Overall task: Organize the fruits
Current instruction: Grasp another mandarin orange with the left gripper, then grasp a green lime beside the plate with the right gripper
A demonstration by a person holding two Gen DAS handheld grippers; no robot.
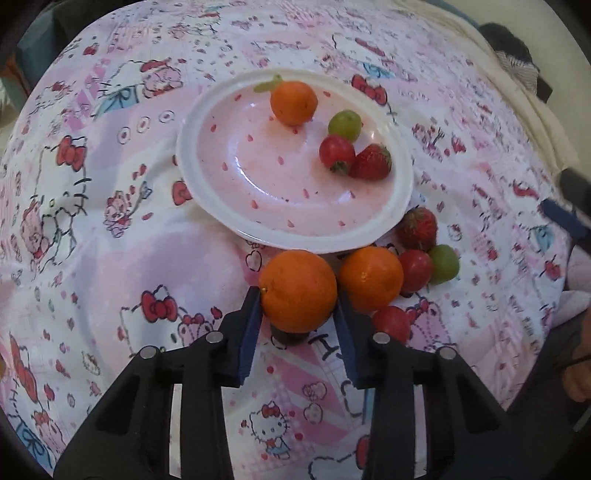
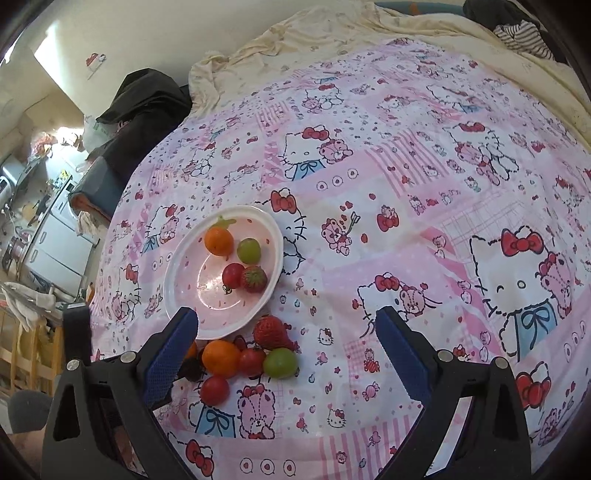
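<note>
My left gripper (image 1: 298,295) is shut on an orange (image 1: 297,291), held just in front of the pink plate (image 1: 207,122). The plate holds an orange (image 1: 293,102), a green grape (image 1: 344,124), a cherry tomato (image 1: 336,153) and a strawberry (image 1: 372,162). On the cloth beside the plate lie another orange (image 1: 370,282), a strawberry (image 1: 418,228), two cherry tomatoes (image 1: 415,270) and a green grape (image 1: 444,264). My right gripper (image 2: 287,326) is open and empty, its fingers on either side of the loose fruit pile (image 2: 251,360), near the plate (image 2: 177,284).
The fruit lies on a pink Hello Kitty bedsheet (image 2: 406,184). A cream blanket (image 2: 295,33) and dark clothes (image 2: 147,99) are bunched at the far edge. Room furniture and a white cabinet (image 2: 55,240) stand beyond the bed's left side.
</note>
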